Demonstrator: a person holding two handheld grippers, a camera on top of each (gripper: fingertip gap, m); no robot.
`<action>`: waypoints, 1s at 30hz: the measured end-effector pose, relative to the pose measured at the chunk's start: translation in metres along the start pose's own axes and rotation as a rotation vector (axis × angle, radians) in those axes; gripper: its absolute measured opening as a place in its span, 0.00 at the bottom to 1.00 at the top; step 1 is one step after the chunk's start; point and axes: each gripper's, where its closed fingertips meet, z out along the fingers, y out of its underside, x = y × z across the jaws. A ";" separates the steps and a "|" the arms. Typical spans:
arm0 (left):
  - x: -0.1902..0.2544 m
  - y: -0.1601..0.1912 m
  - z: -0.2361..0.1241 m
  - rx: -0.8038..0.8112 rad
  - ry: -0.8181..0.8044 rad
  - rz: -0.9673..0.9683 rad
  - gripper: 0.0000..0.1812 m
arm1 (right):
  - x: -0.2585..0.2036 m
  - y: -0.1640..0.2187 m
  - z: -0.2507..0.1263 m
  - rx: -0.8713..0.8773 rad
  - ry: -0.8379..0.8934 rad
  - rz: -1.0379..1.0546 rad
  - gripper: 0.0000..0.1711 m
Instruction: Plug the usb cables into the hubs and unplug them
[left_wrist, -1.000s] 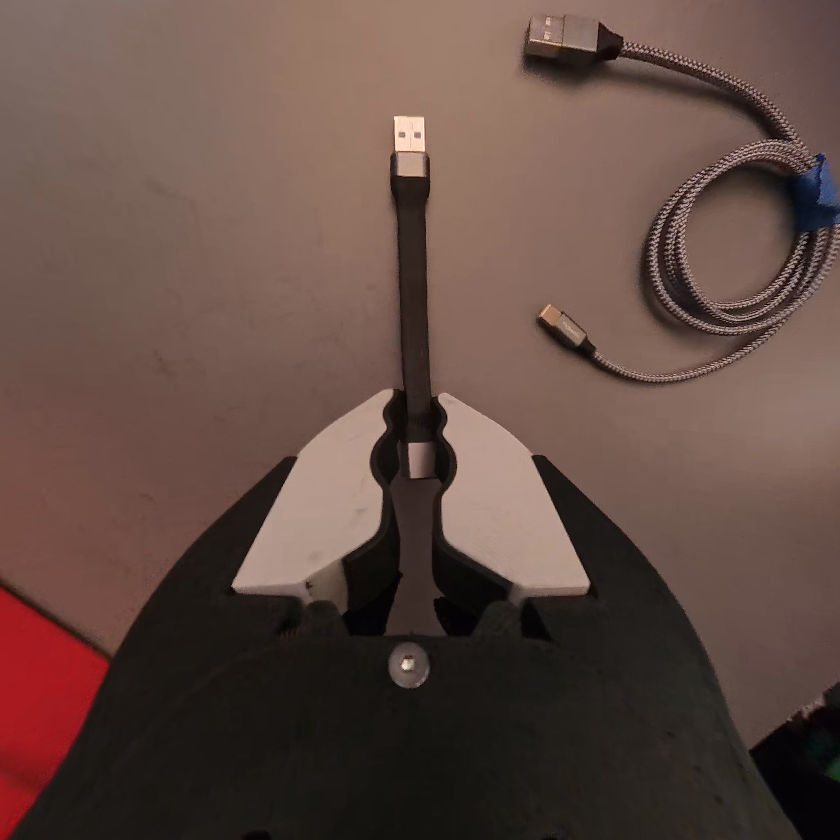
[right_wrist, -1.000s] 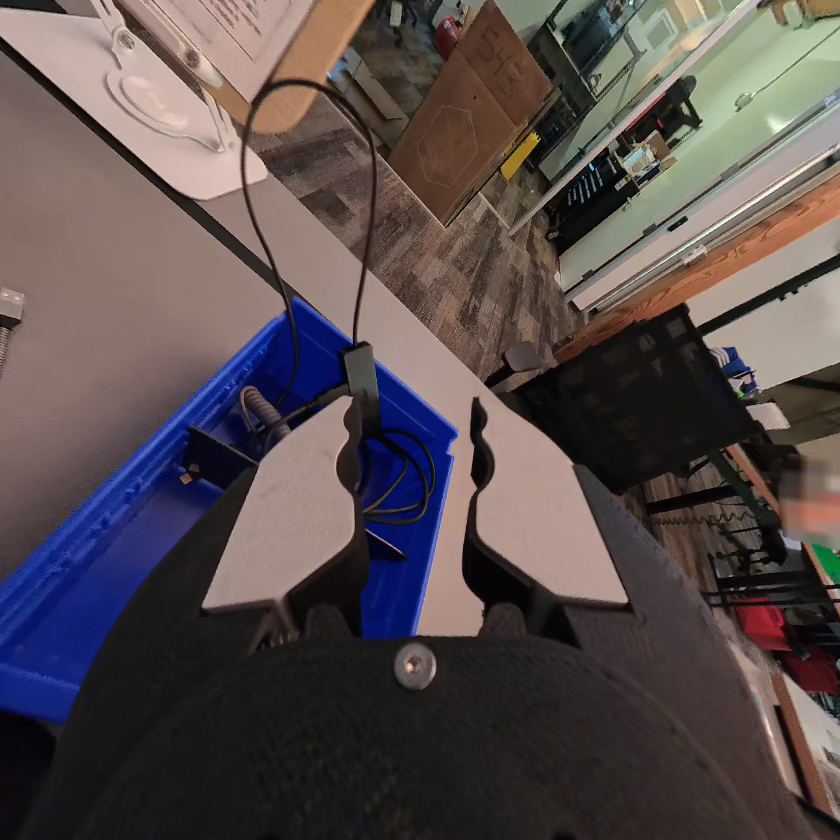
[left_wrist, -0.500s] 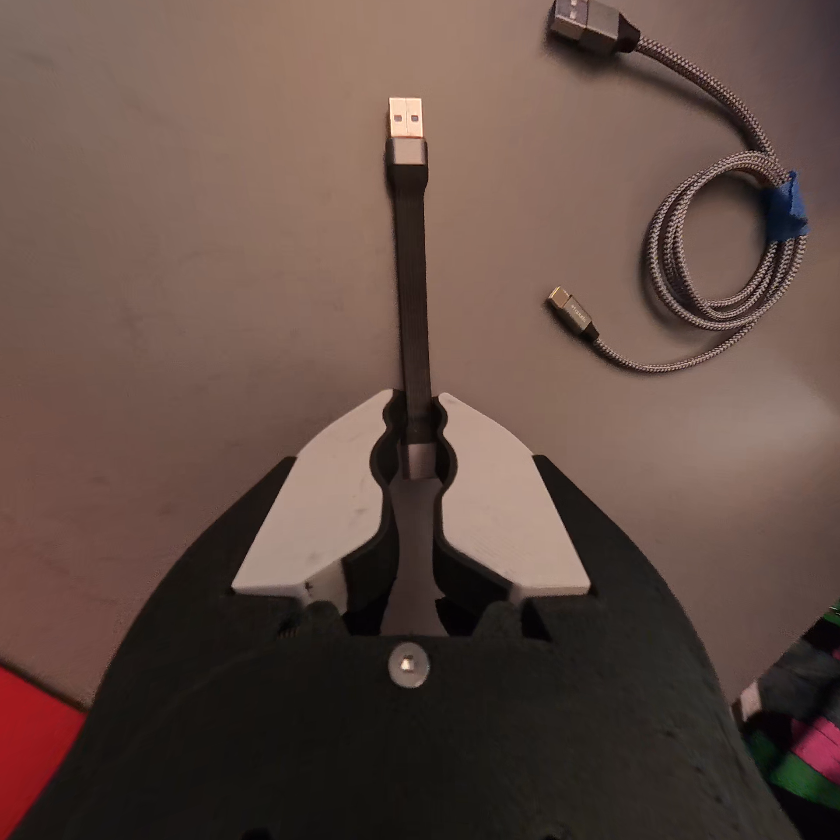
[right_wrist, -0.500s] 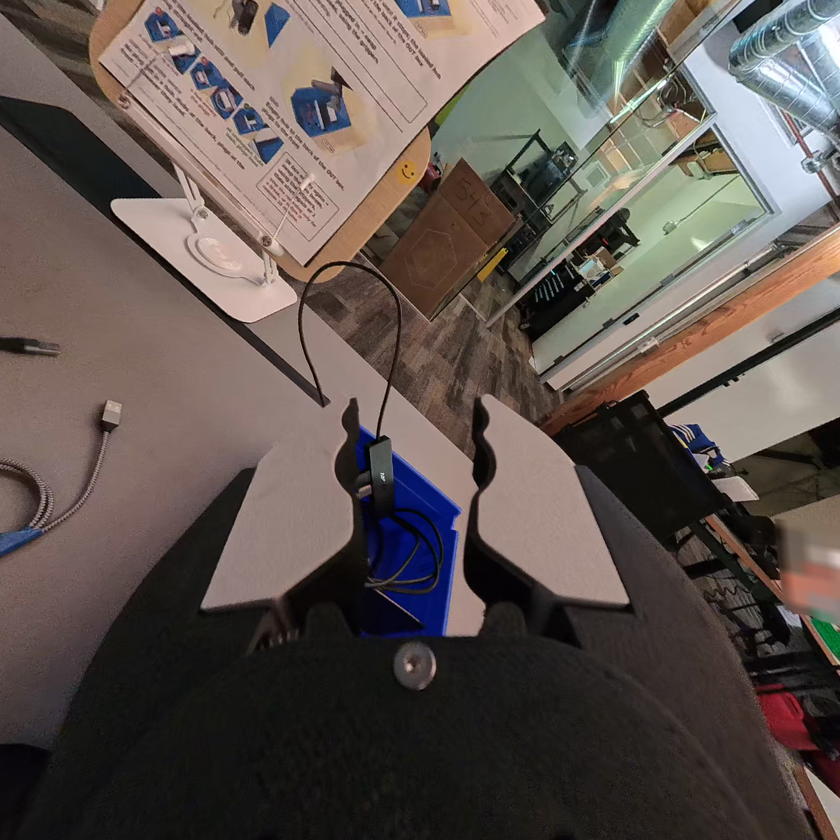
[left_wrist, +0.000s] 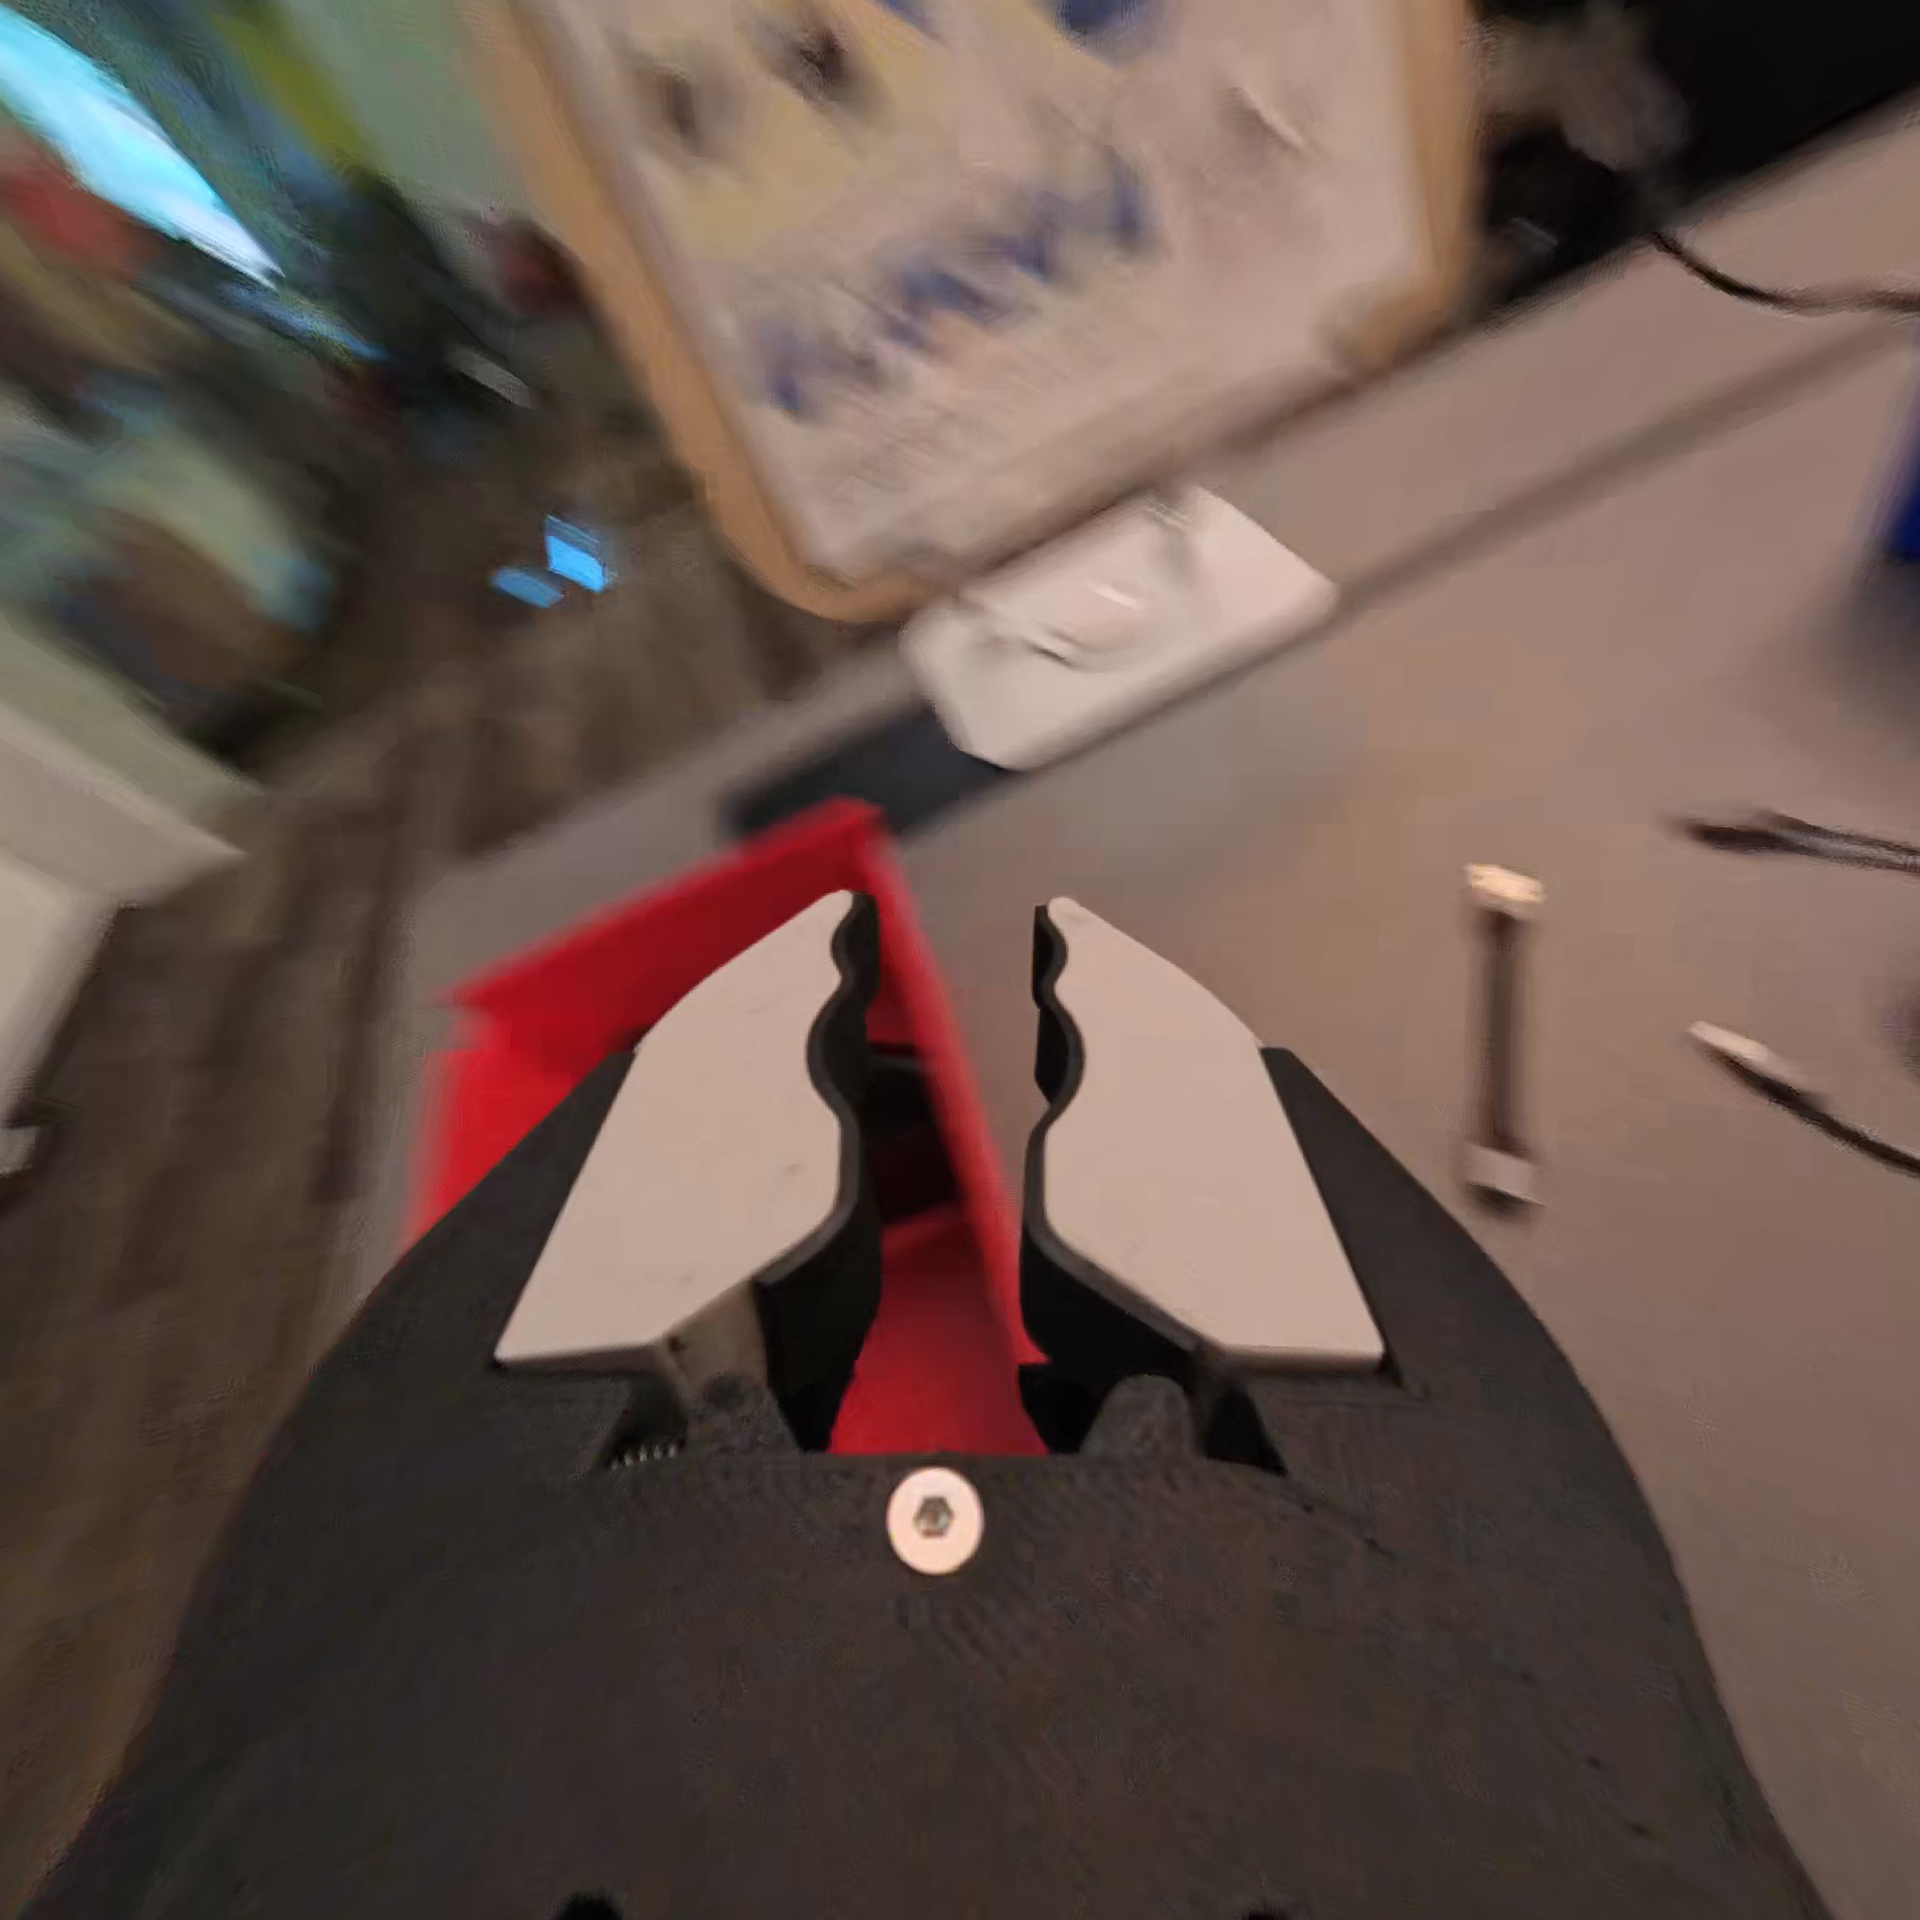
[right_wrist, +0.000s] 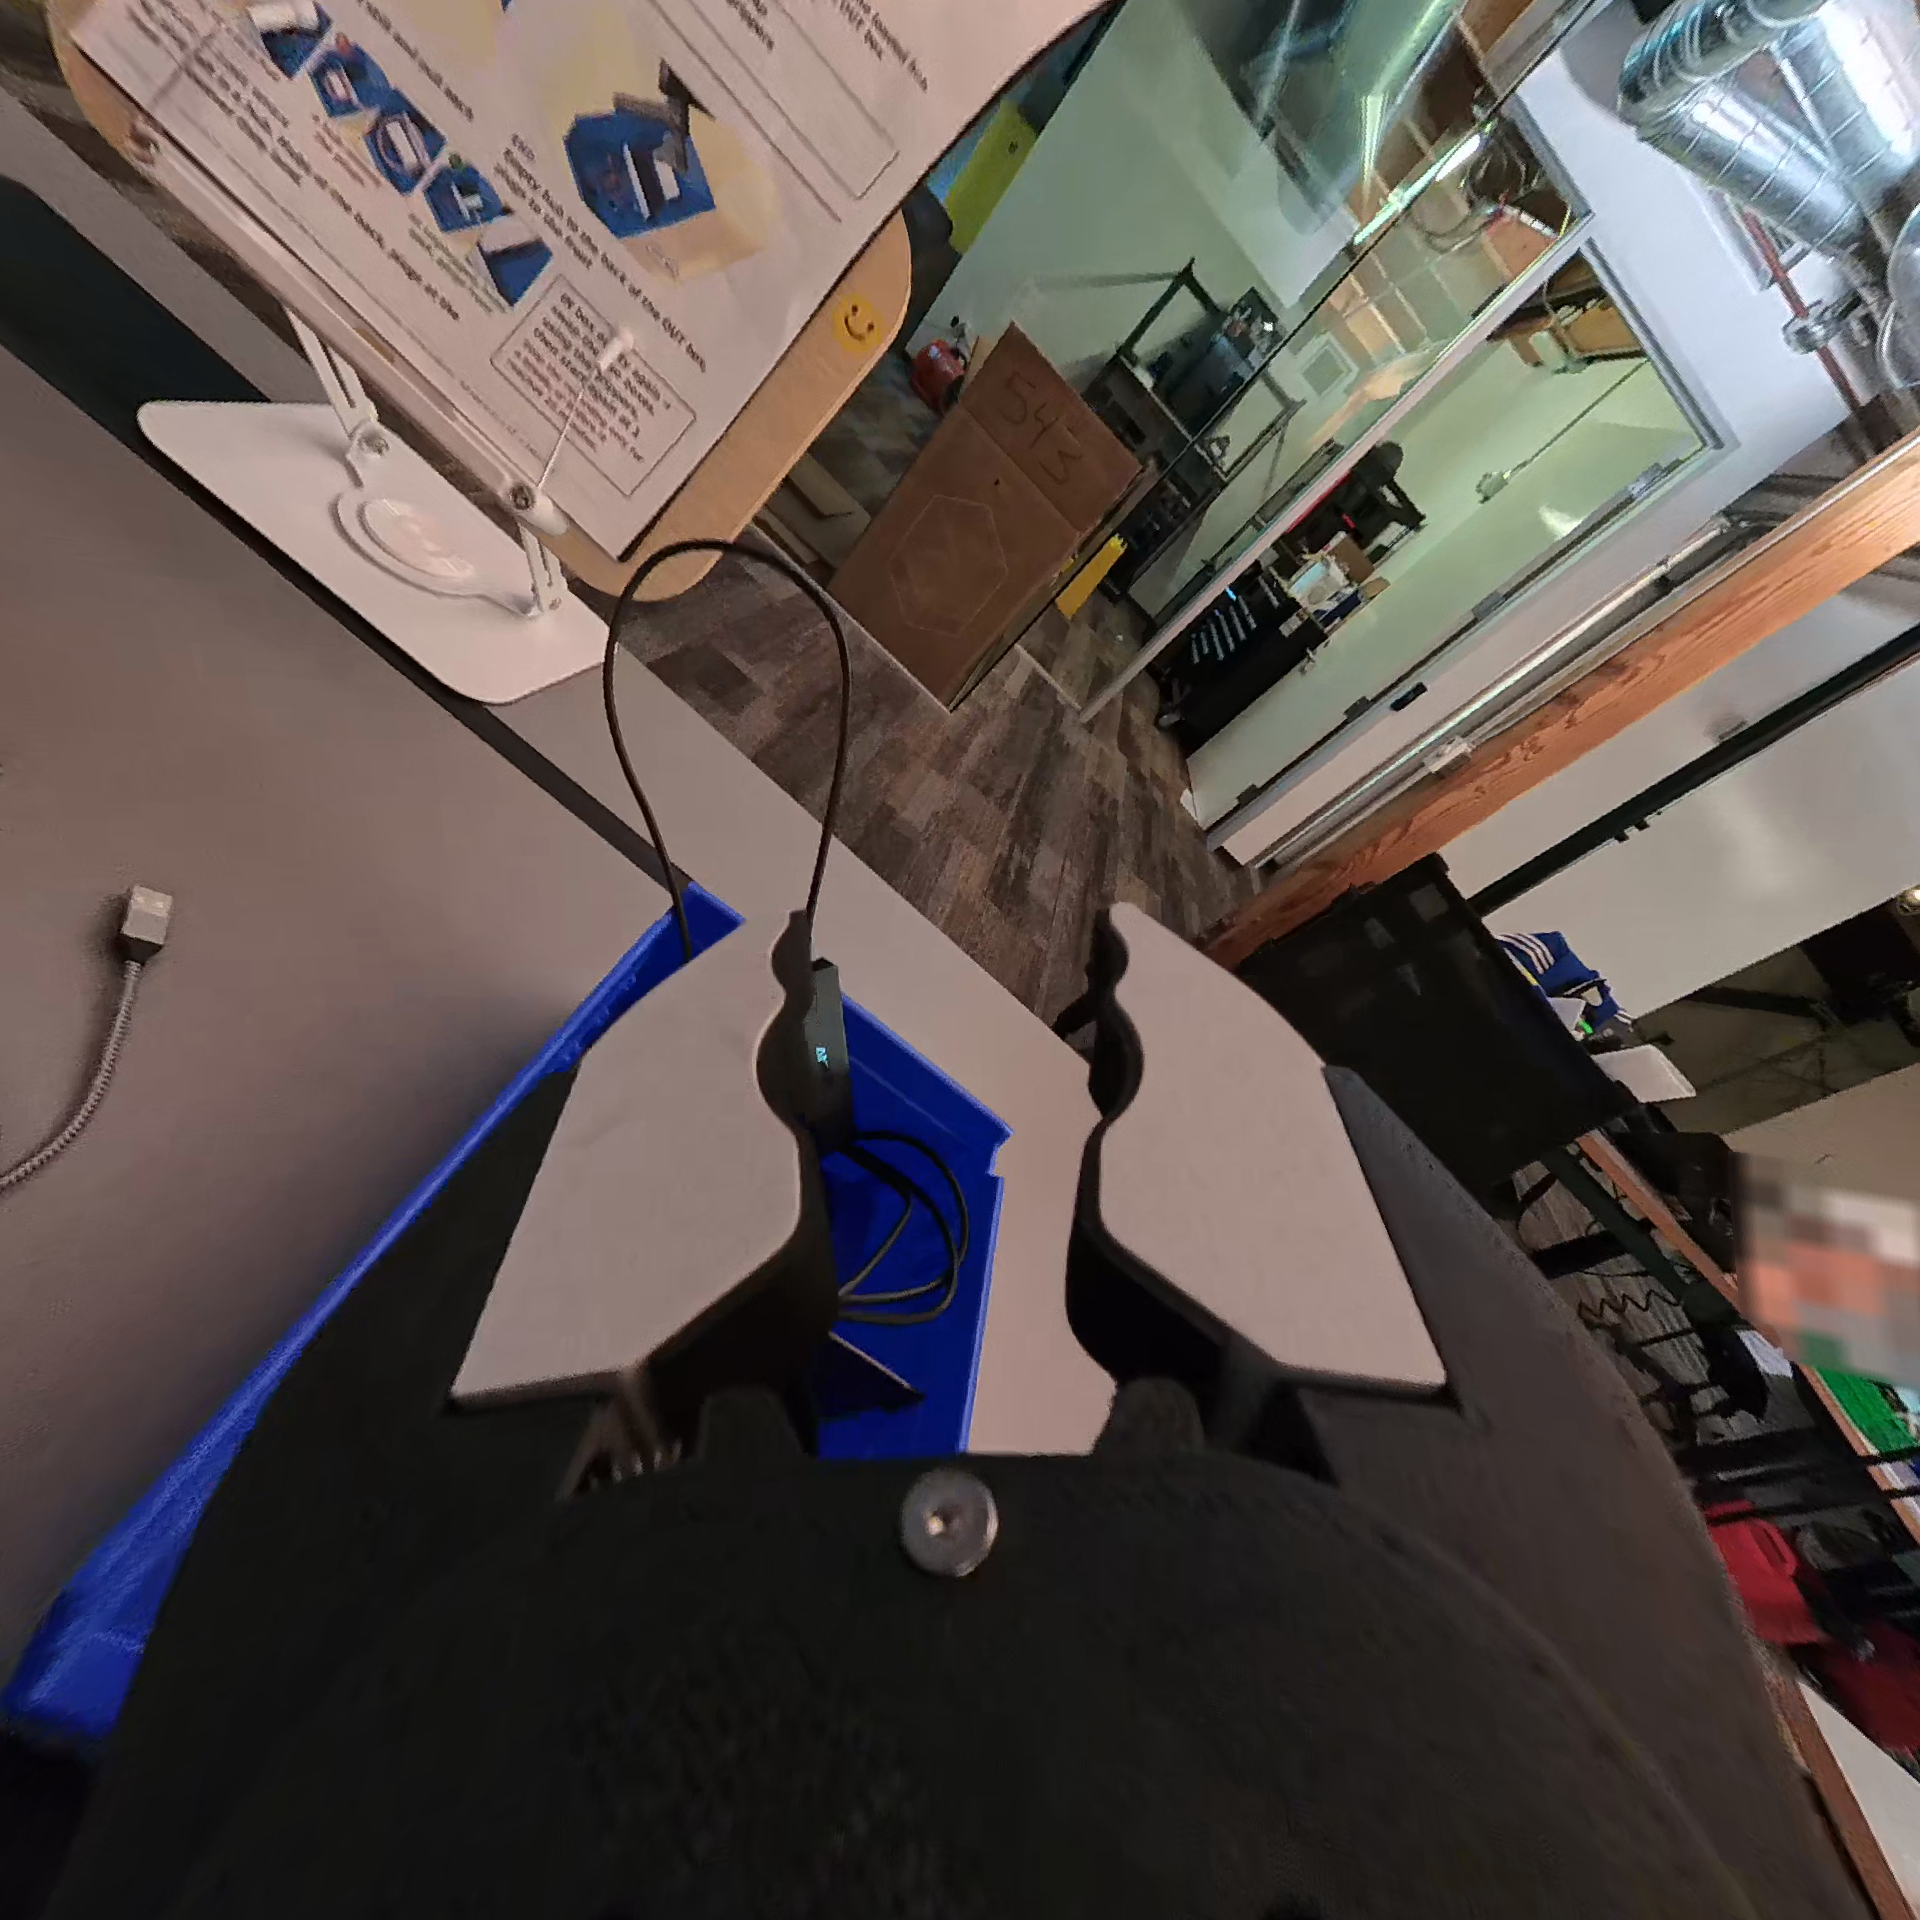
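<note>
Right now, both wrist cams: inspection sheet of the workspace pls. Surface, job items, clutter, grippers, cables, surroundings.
Surface: grey table, bare between items.
Job's things: short flat black USB cable lies loose on the table; black hub hangs over the blue bin against the right gripper's left finger, not clamped.
Clutter: red bin under the left gripper; instruction board on white stand.
Grippers: left gripper open, empty, view motion-blurred; right gripper open.
Cables: thin black lead loops up from the hub; braided grey cable on the table.
Surroundings: open workshop floor, cardboard box, glass partitions.
</note>
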 end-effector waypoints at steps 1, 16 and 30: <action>-0.034 -0.008 -0.011 0.043 -0.084 0.029 0.14 | -0.001 -0.003 0.000 0.017 -0.007 -0.001 0.31; -0.144 0.176 0.130 -0.862 0.279 0.832 0.33 | -0.005 0.042 0.035 -0.147 0.001 -0.102 0.31; -0.107 0.201 0.168 -0.844 0.649 1.245 0.36 | -0.043 0.074 0.077 -0.261 -0.159 -0.134 0.31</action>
